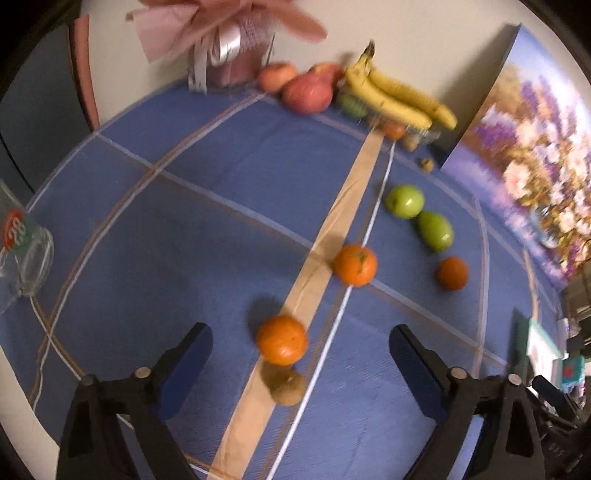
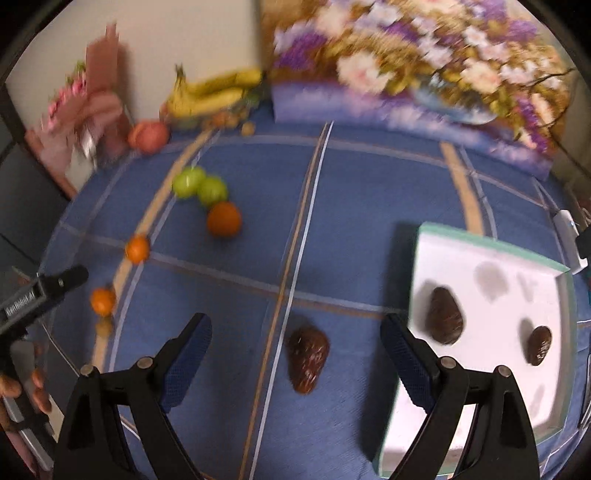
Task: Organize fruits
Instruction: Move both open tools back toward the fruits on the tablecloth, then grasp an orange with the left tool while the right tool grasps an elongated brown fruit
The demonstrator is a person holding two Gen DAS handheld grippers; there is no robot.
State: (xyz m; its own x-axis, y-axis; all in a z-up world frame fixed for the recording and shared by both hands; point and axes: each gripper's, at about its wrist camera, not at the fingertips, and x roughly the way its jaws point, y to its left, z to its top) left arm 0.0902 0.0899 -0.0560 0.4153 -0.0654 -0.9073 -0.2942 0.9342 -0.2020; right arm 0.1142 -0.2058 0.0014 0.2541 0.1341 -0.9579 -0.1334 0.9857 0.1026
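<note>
In the left wrist view my left gripper point(image 1: 301, 332) stands open above the blue tablecloth. An orange point(image 1: 282, 339) lies between its fingers, untouched, with a small brown fruit point(image 1: 286, 387) just below it. Farther off lie a second orange point(image 1: 355, 265), a third orange point(image 1: 452, 273), a green apple point(image 1: 405, 201) and a green pear point(image 1: 436, 230). In the right wrist view my right gripper point(image 2: 295, 321) is open over a dark brown avocado point(image 2: 308, 360). To its right, a white tray point(image 2: 498, 258) holds two more avocados point(image 2: 445, 315).
Bananas point(image 1: 395, 94) and red apples point(image 1: 308, 92) sit at the table's back edge beside a pink gift bouquet point(image 1: 229, 33). A flower painting point(image 2: 424, 74) leans on the wall. A clear glass jar point(image 1: 26, 254) lies at the left. A person's hand point(image 2: 22, 391) holds the left gripper.
</note>
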